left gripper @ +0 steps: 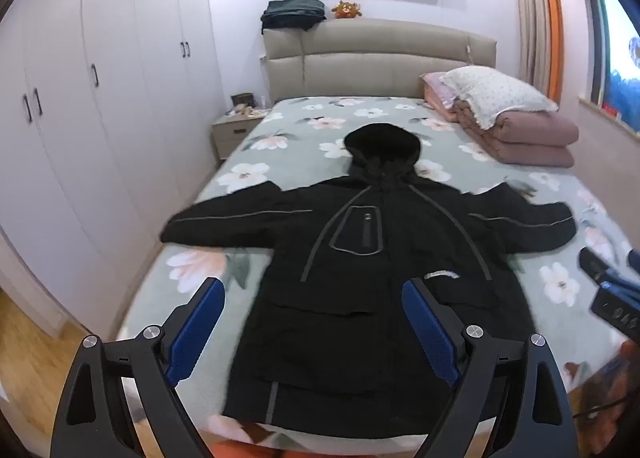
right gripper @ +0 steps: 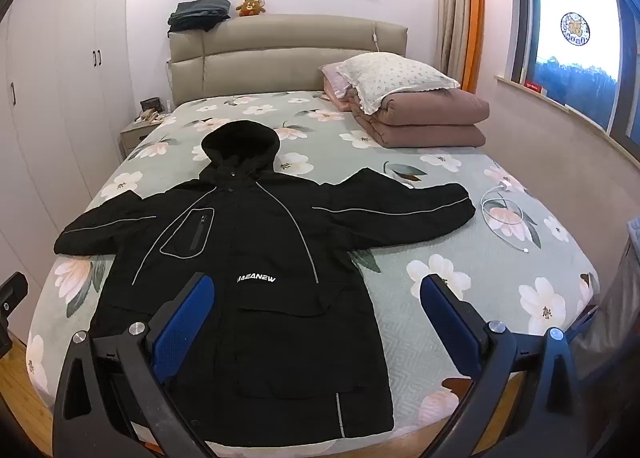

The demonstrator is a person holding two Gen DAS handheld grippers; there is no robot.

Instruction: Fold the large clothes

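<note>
A large black hooded jacket (left gripper: 360,298) lies flat and face up on the bed, sleeves spread to both sides, hood toward the headboard. It also shows in the right wrist view (right gripper: 248,258). My left gripper (left gripper: 314,290) is open and empty, held above the jacket's lower hem. My right gripper (right gripper: 316,294) is open and empty, above the jacket's lower right side and the sheet. The right gripper also shows at the right edge of the left wrist view (left gripper: 612,290).
The bed (right gripper: 460,258) has a green floral sheet. A folded pink quilt (right gripper: 432,122) with a pillow (right gripper: 392,74) sits at the back right. A white charging cable (right gripper: 500,210) lies beyond the right sleeve. A wardrobe (left gripper: 100,98) and nightstand (left gripper: 232,134) stand at the left.
</note>
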